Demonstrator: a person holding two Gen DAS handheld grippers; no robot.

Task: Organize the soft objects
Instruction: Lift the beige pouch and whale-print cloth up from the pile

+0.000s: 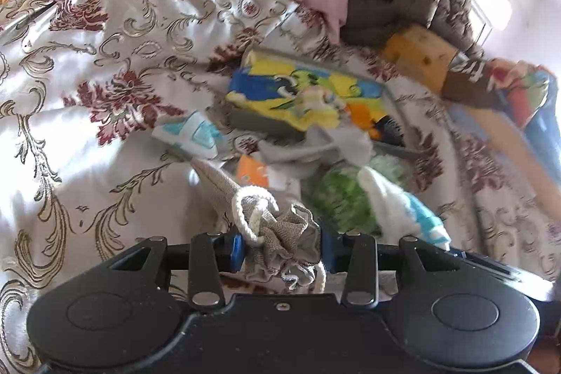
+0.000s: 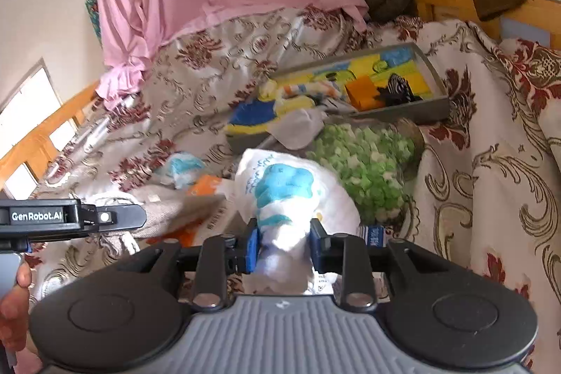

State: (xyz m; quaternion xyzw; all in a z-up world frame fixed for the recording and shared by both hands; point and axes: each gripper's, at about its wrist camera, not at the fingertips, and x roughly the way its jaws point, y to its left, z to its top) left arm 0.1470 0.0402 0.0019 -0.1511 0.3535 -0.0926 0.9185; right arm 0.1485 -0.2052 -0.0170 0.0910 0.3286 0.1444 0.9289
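Soft objects crowd the bedspread (image 1: pixel 105 65) beside a grey tray (image 1: pixel 266 125); open cloth lies leftward. Left tool (image 1: pixel 280 249) pinches a drawstring pouch (image 1: pixel 280 233). Right view: right tool (image 2: pixel 284 247), partly closed, clamps a white-and-blue cloth (image 2: pixel 284 191) near green sponge (image 2: pixel 361 160).

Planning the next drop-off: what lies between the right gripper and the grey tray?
In the right wrist view, the right gripper holds a white-and-blue cloth; beyond it lie a green-and-white fluffy item and a crumpled grey cloth against the tray.
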